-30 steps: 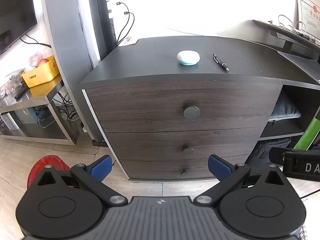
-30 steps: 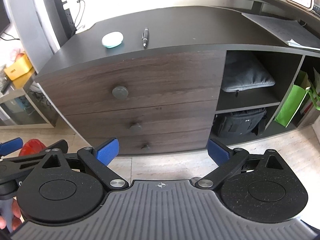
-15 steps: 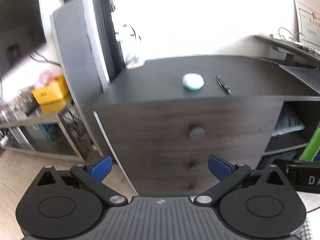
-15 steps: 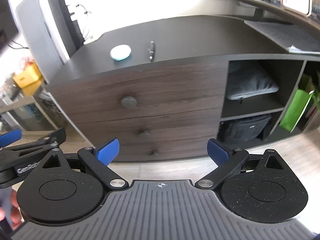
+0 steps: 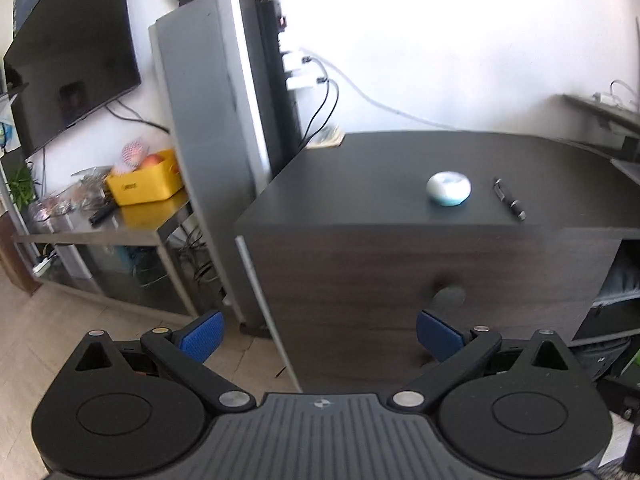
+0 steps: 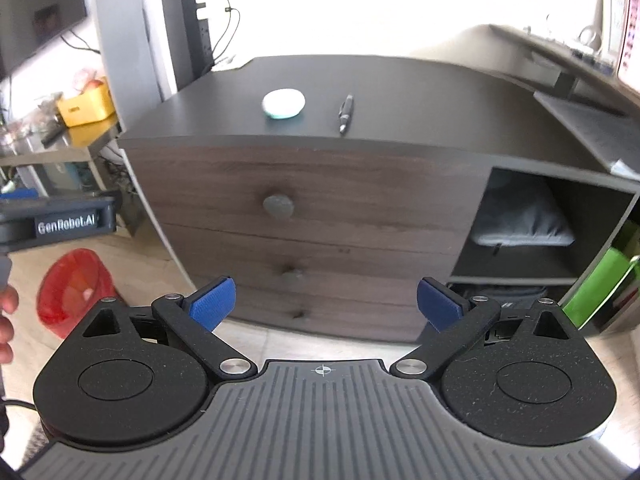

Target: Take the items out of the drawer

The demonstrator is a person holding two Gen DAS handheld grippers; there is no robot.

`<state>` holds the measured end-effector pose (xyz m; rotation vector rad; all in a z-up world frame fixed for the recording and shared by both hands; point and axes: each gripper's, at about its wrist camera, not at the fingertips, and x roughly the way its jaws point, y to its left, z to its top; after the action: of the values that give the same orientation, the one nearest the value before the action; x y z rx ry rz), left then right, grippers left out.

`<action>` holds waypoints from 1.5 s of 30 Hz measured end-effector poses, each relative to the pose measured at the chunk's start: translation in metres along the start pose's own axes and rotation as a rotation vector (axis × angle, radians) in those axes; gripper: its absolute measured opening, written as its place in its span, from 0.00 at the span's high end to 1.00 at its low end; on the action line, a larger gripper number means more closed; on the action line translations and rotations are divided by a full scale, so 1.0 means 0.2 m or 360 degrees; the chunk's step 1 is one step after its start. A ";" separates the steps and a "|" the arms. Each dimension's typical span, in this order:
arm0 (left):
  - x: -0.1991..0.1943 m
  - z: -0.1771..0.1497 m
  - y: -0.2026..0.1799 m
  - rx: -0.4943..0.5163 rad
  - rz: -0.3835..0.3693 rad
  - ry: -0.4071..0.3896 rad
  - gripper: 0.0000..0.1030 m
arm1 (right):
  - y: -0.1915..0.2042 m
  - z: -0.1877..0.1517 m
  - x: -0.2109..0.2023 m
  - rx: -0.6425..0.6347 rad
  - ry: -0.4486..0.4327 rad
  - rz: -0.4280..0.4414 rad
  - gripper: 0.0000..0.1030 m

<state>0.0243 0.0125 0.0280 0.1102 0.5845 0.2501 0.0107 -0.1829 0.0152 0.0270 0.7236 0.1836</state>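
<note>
A dark wood-grain cabinet with three stacked drawers is shown from both wrist views; it serves as the landmark. The top drawer is seen closed, its round grey knob at the centre of its front; the two lower drawers, each with a smaller knob, are likewise closed. On the cabinet top, a white-and-teal oval object and a black pen are placed side by side, apart from each other.

The left gripper is held in front of the cabinet's left front corner, its blue-padded fingers spread wide with nothing between them. The right gripper is held before the drawer fronts — fingers equally spread and empty, clear of any knob.

Right of the drawers, open shelves hold a grey cushion. Left of the cabinet, a red bin stands on the floor, and a yellow box rests on a low metal table.
</note>
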 end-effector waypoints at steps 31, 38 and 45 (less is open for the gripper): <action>-0.03 -0.17 -0.11 0.0108 -0.0262 0.0155 0.00 | 0.17 -0.17 0.07 -0.0042 0.0193 -0.0009 0.01; -0.01 -0.19 -0.13 0.0090 -0.0315 0.0188 0.00 | 0.10 -0.20 0.13 0.0078 0.0218 -0.0113 0.01; 0.00 -0.18 -0.15 0.0067 -0.0350 0.0206 0.00 | 0.08 -0.20 0.15 0.0082 0.0226 -0.0131 0.01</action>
<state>0.0102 -0.0157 -0.0067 0.0697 0.7248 0.0314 0.0031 -0.1635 -0.0336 0.0334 0.8693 0.0886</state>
